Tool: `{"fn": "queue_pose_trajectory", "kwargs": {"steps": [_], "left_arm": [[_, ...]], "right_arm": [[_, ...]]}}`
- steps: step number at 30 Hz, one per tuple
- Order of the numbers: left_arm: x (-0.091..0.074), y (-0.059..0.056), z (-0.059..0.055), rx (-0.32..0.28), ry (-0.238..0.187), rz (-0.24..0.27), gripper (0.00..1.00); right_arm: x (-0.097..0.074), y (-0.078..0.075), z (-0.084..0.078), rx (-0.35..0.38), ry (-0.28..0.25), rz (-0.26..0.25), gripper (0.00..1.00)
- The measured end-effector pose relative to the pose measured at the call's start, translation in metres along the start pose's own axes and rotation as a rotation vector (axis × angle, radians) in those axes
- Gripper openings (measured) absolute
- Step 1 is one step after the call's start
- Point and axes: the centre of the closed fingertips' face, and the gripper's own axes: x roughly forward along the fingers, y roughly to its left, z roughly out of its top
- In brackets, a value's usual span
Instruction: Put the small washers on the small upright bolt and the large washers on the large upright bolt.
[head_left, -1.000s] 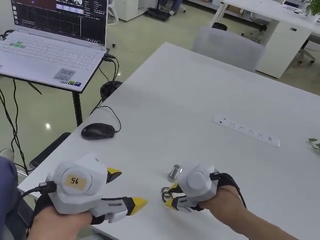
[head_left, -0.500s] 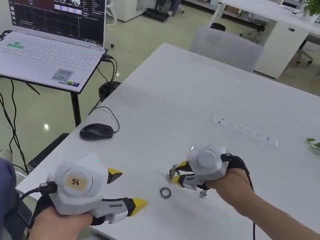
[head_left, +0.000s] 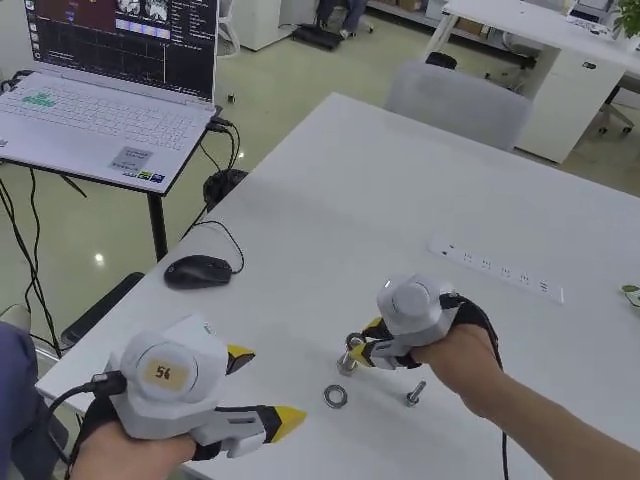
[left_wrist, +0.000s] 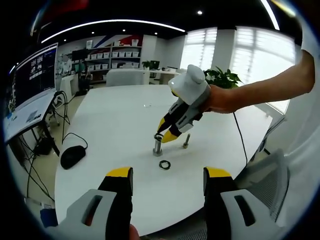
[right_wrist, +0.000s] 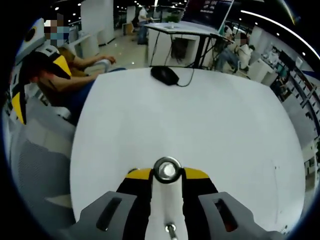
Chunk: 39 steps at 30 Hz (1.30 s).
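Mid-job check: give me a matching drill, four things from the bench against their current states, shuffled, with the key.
Things:
1. left claw
2. right claw
3. loose washer
4. small bolt

States:
A. lies flat on the table
B. shut on the held washer at the top of the large bolt
C. stands upright on the table
D. open, holding nothing

Pairs: 1-D, 2-B, 3-A, 4-C
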Motion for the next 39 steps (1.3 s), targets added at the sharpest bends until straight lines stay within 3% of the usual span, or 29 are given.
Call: {"fn": "queue_pose_trajectory", "kwargs": {"steps": [18, 32, 39], "left_arm": [[0.002, 0.004, -0.003, -0.012, 0.006, 0.002, 0.56], [0.000, 0.009, -0.006, -0.018, 0.008, 0.013, 0.56], [-0.001, 0.009, -0.007, -0.017, 0.009, 0.015, 0.56]], "right_arm": [[0.013, -0.002, -0.006, 0.017, 0.047, 0.026, 0.23], [0.032, 0.001, -0.018, -0.004, 0.122, 0.035, 0.23], [0.041, 0.001, -0.024, 0.023, 0.153, 0.042, 0.23]]}}
